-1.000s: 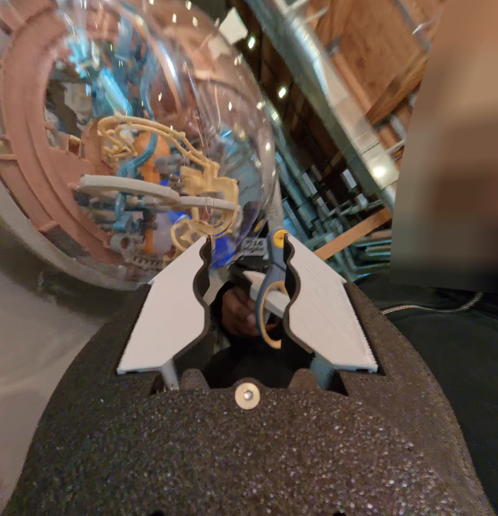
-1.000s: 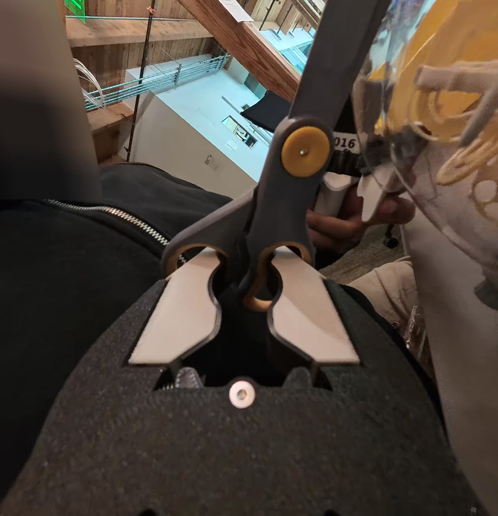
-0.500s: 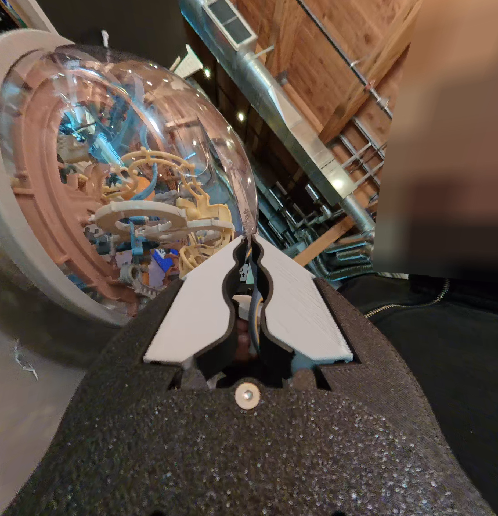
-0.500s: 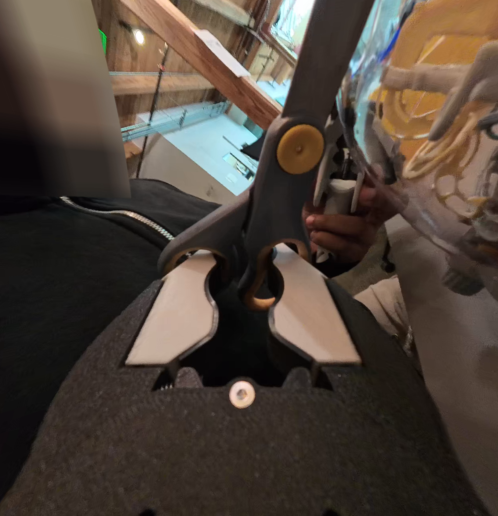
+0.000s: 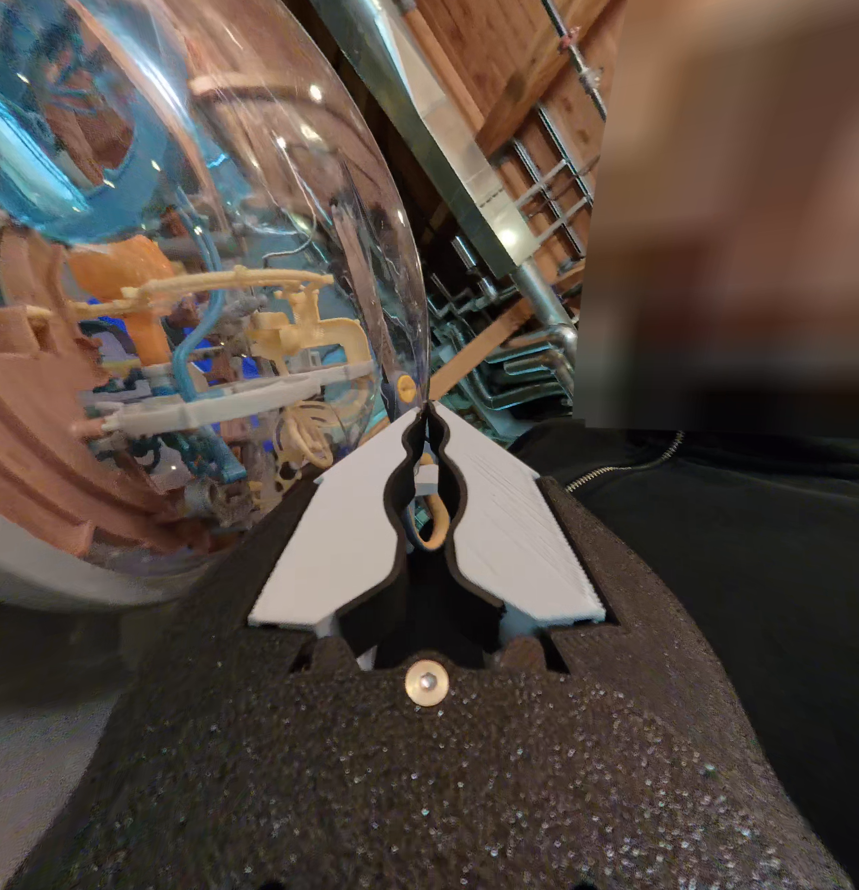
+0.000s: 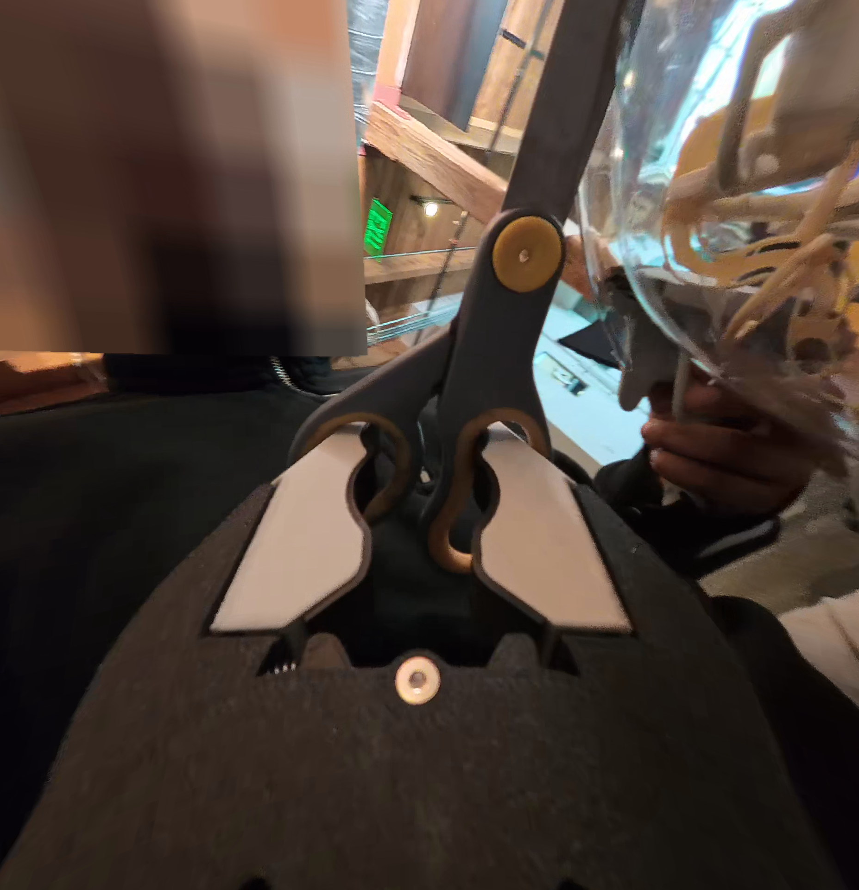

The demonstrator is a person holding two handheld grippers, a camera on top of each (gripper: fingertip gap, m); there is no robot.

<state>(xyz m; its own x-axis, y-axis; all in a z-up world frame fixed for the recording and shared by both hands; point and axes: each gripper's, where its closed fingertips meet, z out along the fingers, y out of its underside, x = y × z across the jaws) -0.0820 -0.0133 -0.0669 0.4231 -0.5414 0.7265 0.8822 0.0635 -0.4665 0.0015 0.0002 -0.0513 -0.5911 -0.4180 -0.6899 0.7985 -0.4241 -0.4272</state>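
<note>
A clear plastic sphere [image 5: 235, 231] holds a maze of cream, orange, blue and brown tracks inside. My left gripper [image 5: 425, 412] is shut, and its tips pinch the sphere's thin clear edge. Grey scissors with a yellow pivot [image 6: 527, 253] point up along the sphere [image 6: 731, 192]. My right gripper [image 6: 425, 457] has its jaws apart, with one finger inside each scissor handle loop. The blade runs out of the top of the right wrist view beside the sphere. The scissors also show beyond my left fingers in the left wrist view [image 5: 406, 389].
A person's hand [image 6: 716, 452] grips the other gripper under the sphere. A black zipped jacket [image 5: 707, 530] fills the space behind both grippers. Wooden beams and metal ducts [image 5: 466, 159] are overhead. A green lit sign [image 6: 377, 231] hangs on a far wall. The left gripper's tips are roughly 9 cm from the right gripper's.
The left gripper went from open to shut on the sphere's edge, and the sphere now looms closer. The right fingers spread a little wider in the scissor loops, and the view tilted.
</note>
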